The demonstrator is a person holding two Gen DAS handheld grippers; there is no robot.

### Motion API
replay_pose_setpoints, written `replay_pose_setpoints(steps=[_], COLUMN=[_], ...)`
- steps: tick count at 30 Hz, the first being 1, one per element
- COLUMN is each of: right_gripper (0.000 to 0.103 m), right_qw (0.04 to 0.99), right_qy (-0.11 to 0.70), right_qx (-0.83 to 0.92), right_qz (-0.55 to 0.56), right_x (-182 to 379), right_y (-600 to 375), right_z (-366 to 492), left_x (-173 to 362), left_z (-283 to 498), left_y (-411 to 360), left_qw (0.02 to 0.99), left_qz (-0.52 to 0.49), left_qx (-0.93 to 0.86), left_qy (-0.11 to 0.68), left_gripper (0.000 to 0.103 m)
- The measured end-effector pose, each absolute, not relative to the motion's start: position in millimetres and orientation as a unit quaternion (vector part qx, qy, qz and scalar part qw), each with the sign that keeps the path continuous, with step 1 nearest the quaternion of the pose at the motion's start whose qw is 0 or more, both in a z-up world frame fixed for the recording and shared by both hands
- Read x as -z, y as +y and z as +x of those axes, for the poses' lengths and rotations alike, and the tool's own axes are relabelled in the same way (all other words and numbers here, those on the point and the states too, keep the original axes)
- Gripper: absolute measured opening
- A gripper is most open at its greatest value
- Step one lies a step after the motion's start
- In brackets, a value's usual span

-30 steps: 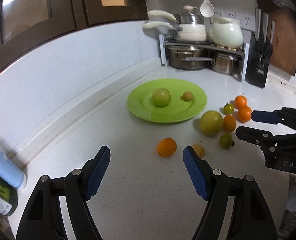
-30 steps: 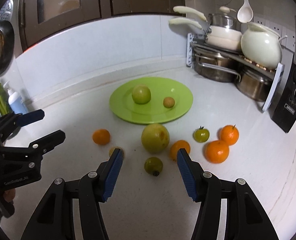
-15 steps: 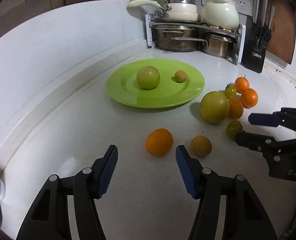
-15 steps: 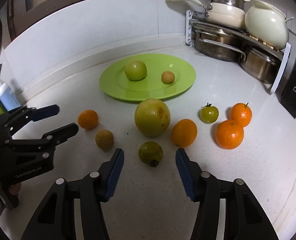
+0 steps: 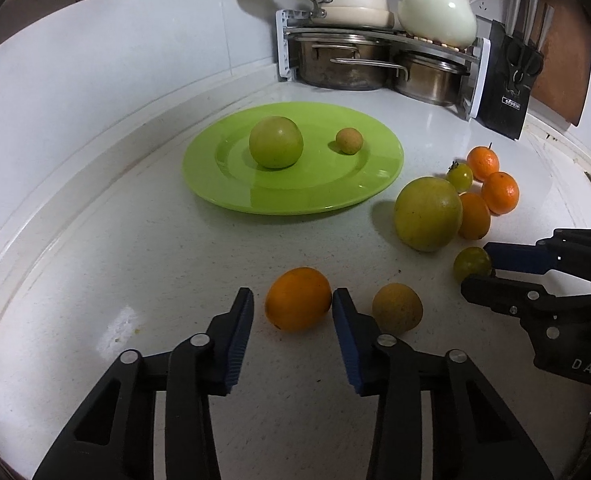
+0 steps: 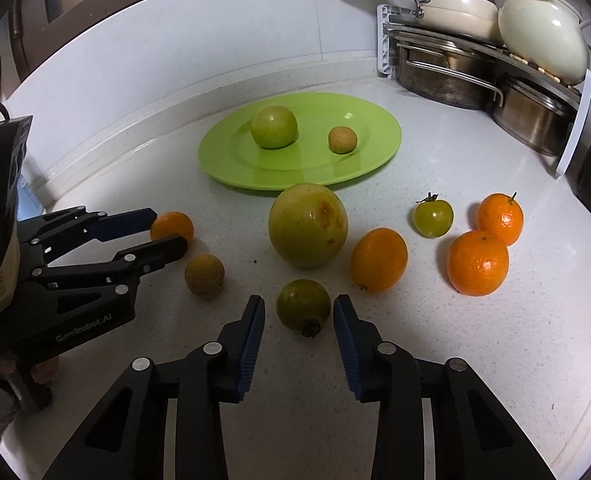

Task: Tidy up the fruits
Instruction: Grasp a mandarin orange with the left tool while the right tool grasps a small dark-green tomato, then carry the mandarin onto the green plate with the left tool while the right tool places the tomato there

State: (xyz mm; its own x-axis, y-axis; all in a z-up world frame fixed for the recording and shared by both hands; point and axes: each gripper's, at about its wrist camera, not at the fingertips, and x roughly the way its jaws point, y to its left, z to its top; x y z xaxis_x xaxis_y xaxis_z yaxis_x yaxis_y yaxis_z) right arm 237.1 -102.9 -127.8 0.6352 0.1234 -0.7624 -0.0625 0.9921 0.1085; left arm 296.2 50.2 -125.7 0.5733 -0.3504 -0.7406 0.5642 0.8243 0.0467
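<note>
A green plate holds a green apple and a small brown fruit. My left gripper is open, its fingers on either side of an orange on the counter, apart from it. My right gripper is open around a small dark green fruit, also apart. A brown round fruit lies between the grippers. A large yellow-green fruit, several oranges and a green tomato lie on the counter.
A rack with steel pots and a white pot stands in the back corner. A black knife block is to its right. The white backsplash wall runs along the left.
Both grippers have moved forward and down and their jaws have narrowed. The orange now lies between my left fingers and the dark green fruit between my right fingers.
</note>
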Motion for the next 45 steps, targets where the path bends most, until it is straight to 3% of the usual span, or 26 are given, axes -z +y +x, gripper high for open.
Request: replay_pose_setpoints(steps=[3, 18, 45], right_gripper=[0.030, 0.030, 0.030], right_qw=[0.903, 0.910, 0.930], right_qy=[0.425, 0.410, 0.349], right_qx=[-0.052, -0.058, -0.114], right_qz=[0.034, 0.033, 0.025], right_x=[128, 118, 49], right_y=[-103, -104, -122], right_z=[239, 233, 200], left_x=[126, 111, 41], left_z=[296, 284, 227], left_y=[50, 54, 47], left_qw=[0.875, 0.885, 0.926], left_qz=[0.138, 0.131, 0.082], left_qx=[0.264, 0.249, 0.186], left_qy=[0.382, 0.371, 0.319], left_gripper=[0.035, 0.034, 0.034])
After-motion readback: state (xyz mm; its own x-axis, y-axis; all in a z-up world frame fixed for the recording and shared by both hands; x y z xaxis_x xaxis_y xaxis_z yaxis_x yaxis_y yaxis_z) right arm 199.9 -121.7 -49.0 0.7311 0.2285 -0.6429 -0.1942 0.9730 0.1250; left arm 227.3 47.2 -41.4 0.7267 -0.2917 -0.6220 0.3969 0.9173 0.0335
